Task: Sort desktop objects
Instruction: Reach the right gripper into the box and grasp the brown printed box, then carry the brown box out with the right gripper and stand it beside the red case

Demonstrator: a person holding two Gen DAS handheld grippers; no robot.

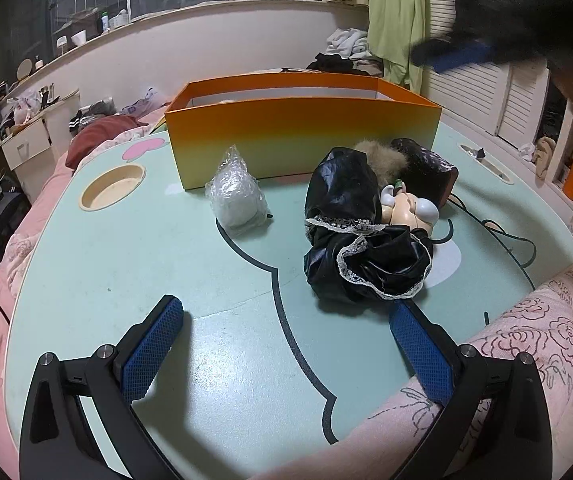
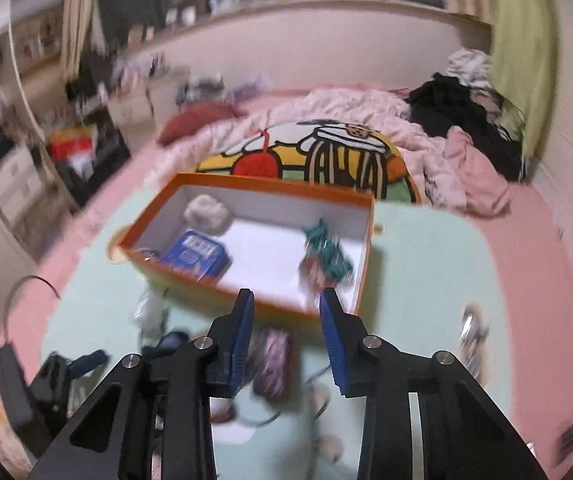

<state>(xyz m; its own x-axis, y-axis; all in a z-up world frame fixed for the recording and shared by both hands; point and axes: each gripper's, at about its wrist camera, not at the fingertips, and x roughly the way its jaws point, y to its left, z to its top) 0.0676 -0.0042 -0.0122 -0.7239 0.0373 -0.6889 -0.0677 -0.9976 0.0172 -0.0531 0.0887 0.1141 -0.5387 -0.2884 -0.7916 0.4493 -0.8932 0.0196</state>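
Left gripper: we are holding it low over the near edge of the table, jaws spread wide, nothing between the pads.
Plastic-wrapped bundle: we are seeing it lying just in front of the orange box. We are judging it light and soft, its film crinkly and slippery, so we are favouring a pinch across the middle.
Black lace-trimmed cloth: it is sitting in a heap right of the bundle, touching the doll. We are expecting it to be limp and glossy, likely to slide; a thick fold is looking like the best hold.
Doll: it is lying between the cloth and a dark pouch. We are guessing hard plastic with fragile small parts, so we are favouring the body.
Right gripper: we are holding it above the box, jaws parted by a narrow gap and empty.
Box contents: a blue tin, a pale fluffy item and a blurred teal item are already lying inside.
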